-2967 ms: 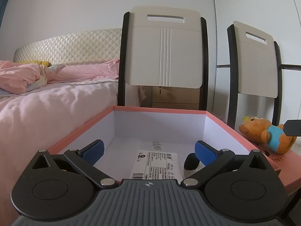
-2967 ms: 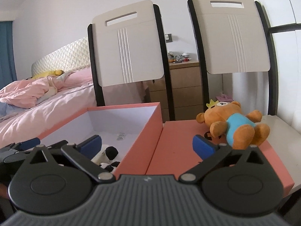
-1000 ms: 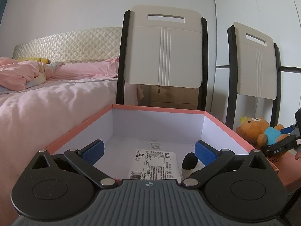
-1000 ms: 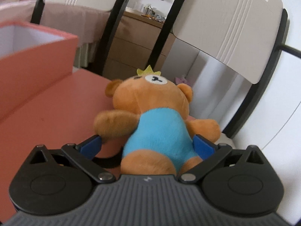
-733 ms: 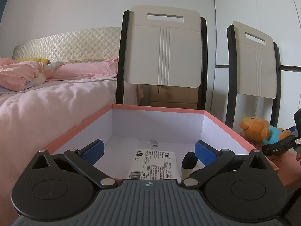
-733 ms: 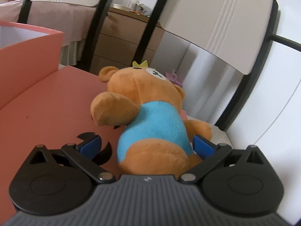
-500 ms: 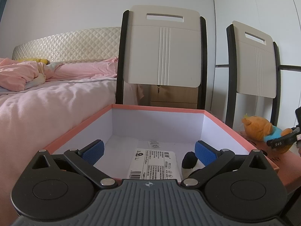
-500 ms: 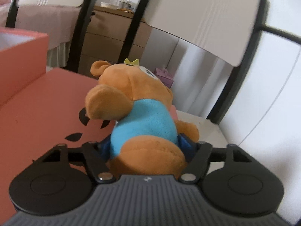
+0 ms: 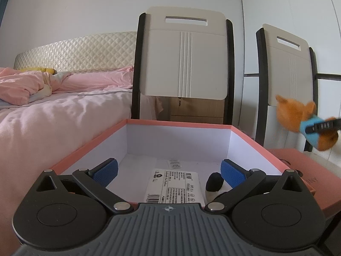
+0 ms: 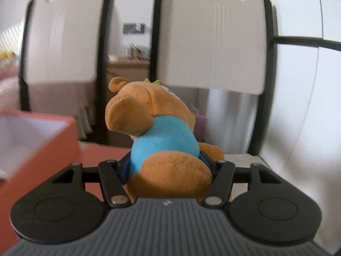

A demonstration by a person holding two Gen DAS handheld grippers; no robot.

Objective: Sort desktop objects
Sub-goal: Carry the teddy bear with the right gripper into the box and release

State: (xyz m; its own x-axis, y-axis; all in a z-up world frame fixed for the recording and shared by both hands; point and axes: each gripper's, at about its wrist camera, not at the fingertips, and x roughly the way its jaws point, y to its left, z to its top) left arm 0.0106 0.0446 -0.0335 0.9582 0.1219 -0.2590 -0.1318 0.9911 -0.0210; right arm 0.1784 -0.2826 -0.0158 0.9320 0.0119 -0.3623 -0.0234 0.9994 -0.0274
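Note:
My right gripper point(image 10: 165, 166) is shut on the orange plush bear point(image 10: 157, 134) in a blue shirt and holds it in the air above the salmon box lid point(image 10: 102, 155). The bear also shows in the left wrist view point(image 9: 307, 121), lifted at the far right with the right gripper's finger across it. My left gripper point(image 9: 169, 170) is open and empty over the near edge of the open salmon box point(image 9: 179, 125). Inside the box lie a white labelled packet point(image 9: 174, 183) and a black-and-white plush toy point(image 9: 214, 186).
The box lid point(image 9: 298, 166) lies right of the box. Two white folding chairs point(image 9: 183, 51) stand behind the box and lid. A bed with pink bedding point(image 9: 53, 106) is on the left. A wooden dresser point(image 10: 127, 68) stands behind the chairs.
My right gripper closed on the bear and lifted it off the lid, turning toward the box. My left gripper has stayed still and open.

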